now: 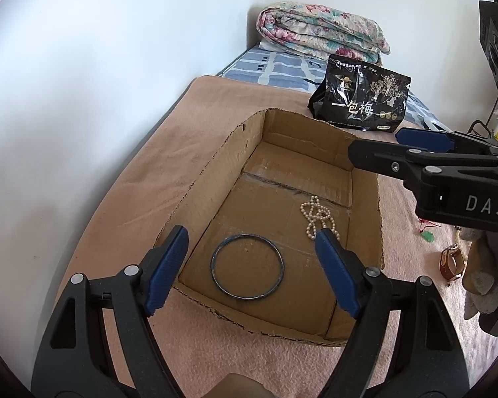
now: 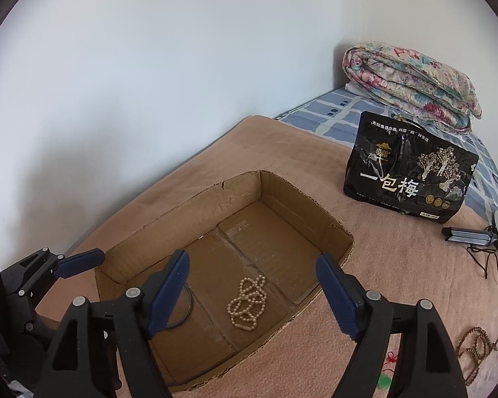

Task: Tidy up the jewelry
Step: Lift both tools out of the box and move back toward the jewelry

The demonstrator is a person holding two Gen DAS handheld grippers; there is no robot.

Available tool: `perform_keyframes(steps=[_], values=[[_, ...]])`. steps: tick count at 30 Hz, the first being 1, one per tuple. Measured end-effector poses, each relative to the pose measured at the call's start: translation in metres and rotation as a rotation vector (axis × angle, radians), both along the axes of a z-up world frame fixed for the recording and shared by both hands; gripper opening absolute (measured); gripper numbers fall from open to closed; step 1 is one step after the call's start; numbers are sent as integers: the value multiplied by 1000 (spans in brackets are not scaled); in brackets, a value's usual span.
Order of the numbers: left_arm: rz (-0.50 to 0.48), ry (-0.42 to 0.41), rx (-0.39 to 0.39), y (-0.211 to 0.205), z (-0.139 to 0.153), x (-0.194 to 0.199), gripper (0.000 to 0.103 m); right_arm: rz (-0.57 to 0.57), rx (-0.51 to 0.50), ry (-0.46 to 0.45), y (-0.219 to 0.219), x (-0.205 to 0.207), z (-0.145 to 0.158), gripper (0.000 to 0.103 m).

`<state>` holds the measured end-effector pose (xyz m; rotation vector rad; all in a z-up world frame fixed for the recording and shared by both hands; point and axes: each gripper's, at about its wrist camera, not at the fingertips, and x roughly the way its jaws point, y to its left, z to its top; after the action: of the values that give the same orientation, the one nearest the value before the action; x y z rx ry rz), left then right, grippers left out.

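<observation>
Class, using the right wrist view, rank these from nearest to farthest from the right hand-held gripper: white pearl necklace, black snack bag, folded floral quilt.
1. White pearl necklace: in the open cardboard box, just ahead of the right hand-held gripper.
2. Black snack bag: upright on the pink blanket, far right.
3. Folded floral quilt: beyond the bag, by the wall.

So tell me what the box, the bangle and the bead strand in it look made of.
Box: plain brown corrugated cardboard, with ragged torn rims and creased flaps.
Bangle: thin, dark, dull hoop, likely metal, possibly glass or stone.
Bead strand: small cream round beads with a soft sheen, pearl-like; real or imitation is unclear.
</observation>
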<state>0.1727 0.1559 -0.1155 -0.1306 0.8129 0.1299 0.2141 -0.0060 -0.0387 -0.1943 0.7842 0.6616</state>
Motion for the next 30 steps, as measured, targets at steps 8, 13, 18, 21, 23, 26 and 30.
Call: perform_keyframes(steps=[8,13,18,21,23,26,30], values=[[2,-7,2,-4,5,-6,81,-30,4,-16,-13,-6,9,92],[6,-27,5,-8,15,-13,81,-67,14,-30,-32,-11,19,95],[7,-44,2,-14,26,-20,81,-117,26,-51,-61,-17,29,97],[-4,-57,-2,-22,32,-25,81,-148,33,-57,-82,-20,36,97],[-15,-71,-4,-27,35,-28,81,-178,33,-64,-98,-23,39,98],[-38,-85,5,-40,41,-31,81,-217,23,-82,-121,-29,43,100],[-76,-90,6,-59,45,-33,81,-280,0,-119,-155,-37,47,100]])
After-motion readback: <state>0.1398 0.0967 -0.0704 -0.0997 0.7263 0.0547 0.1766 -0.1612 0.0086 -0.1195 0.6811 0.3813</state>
